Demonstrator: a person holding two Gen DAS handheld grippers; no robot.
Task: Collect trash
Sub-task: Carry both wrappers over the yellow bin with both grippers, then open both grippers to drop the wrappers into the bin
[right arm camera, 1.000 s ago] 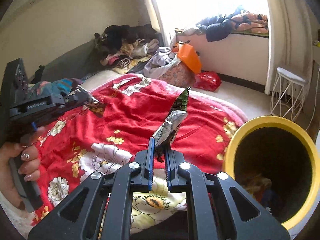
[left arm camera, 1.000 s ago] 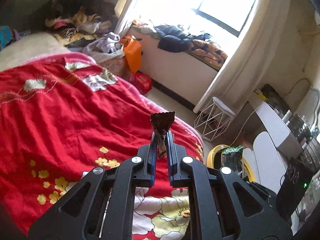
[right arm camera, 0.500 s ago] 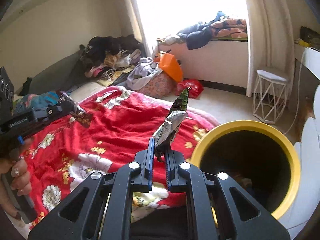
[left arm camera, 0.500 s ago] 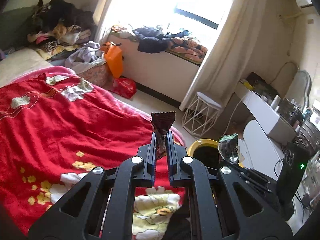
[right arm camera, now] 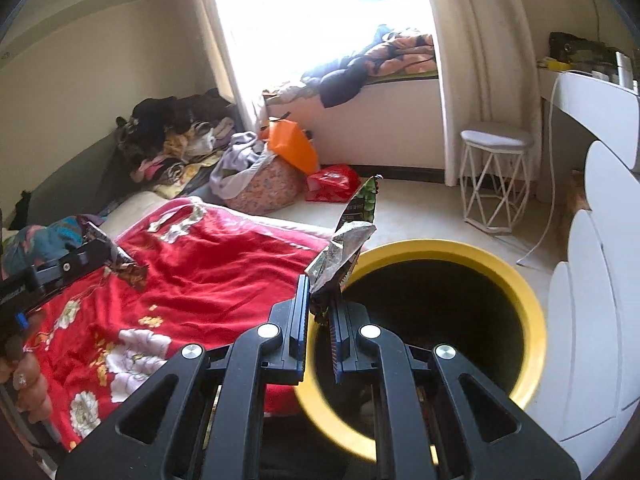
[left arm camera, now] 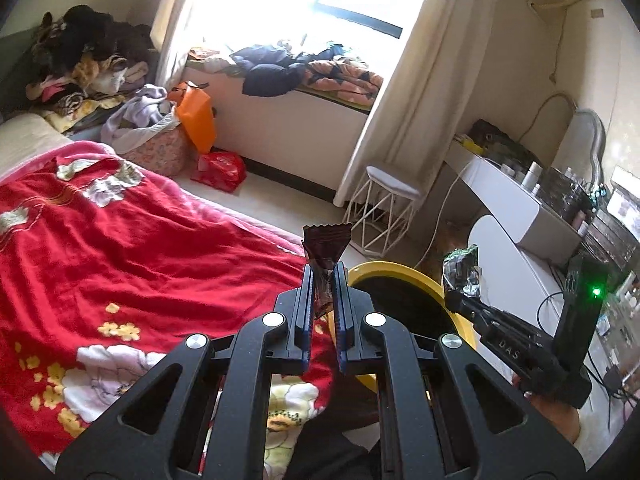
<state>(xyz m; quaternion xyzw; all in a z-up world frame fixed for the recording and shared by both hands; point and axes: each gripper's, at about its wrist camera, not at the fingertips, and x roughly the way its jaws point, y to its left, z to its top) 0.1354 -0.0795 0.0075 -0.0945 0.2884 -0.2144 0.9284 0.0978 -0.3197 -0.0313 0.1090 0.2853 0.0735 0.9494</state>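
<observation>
Both tools swung toward yellow bin [right arm camera: 532, 320]; left tool [left arm camera: 323, 280] pinching brown wrapper [left arm camera: 326, 242], right tool [right arm camera: 322, 296] pinching foil wrapper [right arm camera: 348, 248].

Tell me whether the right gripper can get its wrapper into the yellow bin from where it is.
Probably yes. The right gripper holds the silver wrapper at the yellow bin's near rim, its mouth open and nothing between them.

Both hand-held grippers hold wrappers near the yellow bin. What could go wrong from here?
1. The left hand-held gripper holds its brown wrapper over the red blanket, short of the yellow bin; released now, it may miss.
2. The silver-green wrapper in the right hand-held gripper is light and could drift past the rim.
</observation>
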